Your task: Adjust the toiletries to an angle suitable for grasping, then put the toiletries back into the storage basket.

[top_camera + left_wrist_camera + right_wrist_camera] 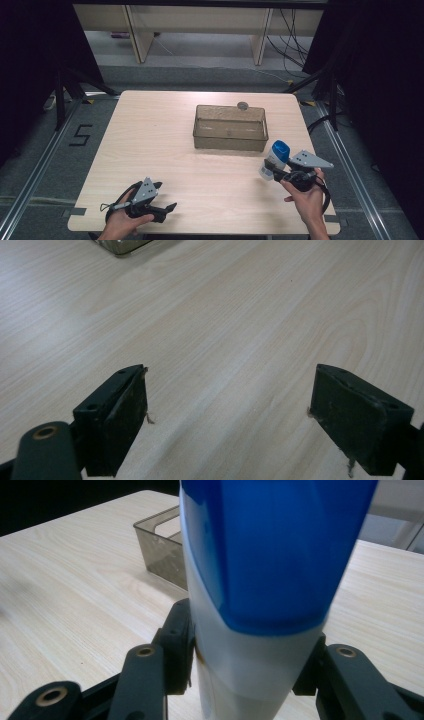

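The right gripper (276, 172) pinches a white bottle with a blue cap (276, 159), its jaws pressed against the white body just below the cap (272, 555). The bottle is held tilted near the right edge of the bench (150, 150), just in front of the near right corner of the clear plastic bin (230, 142). Judged step: carry phase, with the bottle gripped and not yet placed. The next move likely calls for lifting the bottle over the near wall of the bin, then lowering it inside before releasing. The near wall is the one obstruction in the path; the bin appears empty. A small round grey object (242, 105) sits at the far rim of the bin. The left gripper (167, 207) rests at the near edge of the bench, jaws spread wide over bare wood, holding nothing
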Tool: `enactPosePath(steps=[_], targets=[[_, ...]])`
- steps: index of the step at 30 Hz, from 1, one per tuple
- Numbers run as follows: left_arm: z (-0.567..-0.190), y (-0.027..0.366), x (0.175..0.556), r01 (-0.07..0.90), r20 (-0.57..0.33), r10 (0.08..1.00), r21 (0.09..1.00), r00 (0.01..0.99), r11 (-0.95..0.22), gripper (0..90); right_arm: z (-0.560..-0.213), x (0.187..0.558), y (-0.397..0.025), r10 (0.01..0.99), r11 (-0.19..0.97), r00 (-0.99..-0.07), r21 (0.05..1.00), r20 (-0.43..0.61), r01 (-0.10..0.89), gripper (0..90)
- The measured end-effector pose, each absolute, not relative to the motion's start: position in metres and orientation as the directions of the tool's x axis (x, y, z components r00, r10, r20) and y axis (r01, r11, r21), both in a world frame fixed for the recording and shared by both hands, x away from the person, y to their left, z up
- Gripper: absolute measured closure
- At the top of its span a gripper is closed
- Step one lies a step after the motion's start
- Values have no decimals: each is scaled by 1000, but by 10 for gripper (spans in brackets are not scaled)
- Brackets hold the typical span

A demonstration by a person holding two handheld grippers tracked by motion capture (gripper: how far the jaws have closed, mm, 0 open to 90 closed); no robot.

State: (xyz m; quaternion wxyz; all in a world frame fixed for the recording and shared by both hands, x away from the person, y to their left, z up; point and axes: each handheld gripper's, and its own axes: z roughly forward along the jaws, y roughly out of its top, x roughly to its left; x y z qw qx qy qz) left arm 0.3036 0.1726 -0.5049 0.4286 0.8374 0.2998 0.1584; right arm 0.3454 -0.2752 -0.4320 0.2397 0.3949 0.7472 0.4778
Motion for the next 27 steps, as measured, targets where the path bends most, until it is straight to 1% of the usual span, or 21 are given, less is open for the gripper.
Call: enactPosePath(steps=[1,2,3,5,6,9,10,11,14,17,19,20,22,23,24,25,26,27], targets=[[-504,173,304,361,26,629,800,777,-479,147,-432,345,-275,819,231,-573,903,19,361,558],[-504,174,305,360,35,628,794,777,-490,147,-432,344,-275,824,212,-566,903,41,373,558],[-505,173,305,361,27,628,799,778,-481,147,-431,345,-278,823,230,-568,906,14,356,558],[-506,172,305,362,8,632,814,775,-454,147,-429,345,-282,830,232,-558,906,6,355,558],[-506,174,305,356,22,632,810,775,-465,147,-428,344,-282,832,220,-554,904,23,367,558],[-505,174,304,370,12,644,811,765,-454,147,-428,345,-281,833,196,-551,906,47,375,558],[-505,175,304,369,14,645,811,764,-454,147,-428,348,-283,828,221,-560,908,18,355,559],[-505,175,304,366,9,638,813,770,-453,147,-427,350,-283,833,228,-553,904,10,361,558],[-504,175,304,364,24,641,806,767,-467,147,-424,351,-283,834,215,-550,902,29,374,558],[-505,178,304,366,25,637,801,771,-475,147,-419,356,-283,841,207,-541,908,25,363,559],[-506,179,303,361,37,639,799,768,-481,147,-413,358,-283,840,216,-541,902,24,375,559],[-505,180,303,359,34,638,803,769,-476,147,-408,364,-284,840,227,-543,911,-3,346,559],[-504,180,302,355,42,646,807,762,-472,147,-406,365,-284,838,223,-546,911,3,347,559],[-504,180,302,359,33,642,807,766,-469,147,-404,366,-283,846,213,-533,910,10,356,559],[-504,182,303,358,43,644,802,764,-479,147,-401,369,-284,844,214,-537,914,4,343,559],[-506,180,302,362,22,661,823,750,-438,147,-398,371,-284,839,222,-543,910,5,350,559],[-505,183,302,368,33,654,805,756,-466,147,-394,378,-285,837,224,-548,916,-7,332,559],[-505,183,302,368,33,654,805,756,-466,148,-394,378,-285,837,224,-548,916,-7,332,559]])
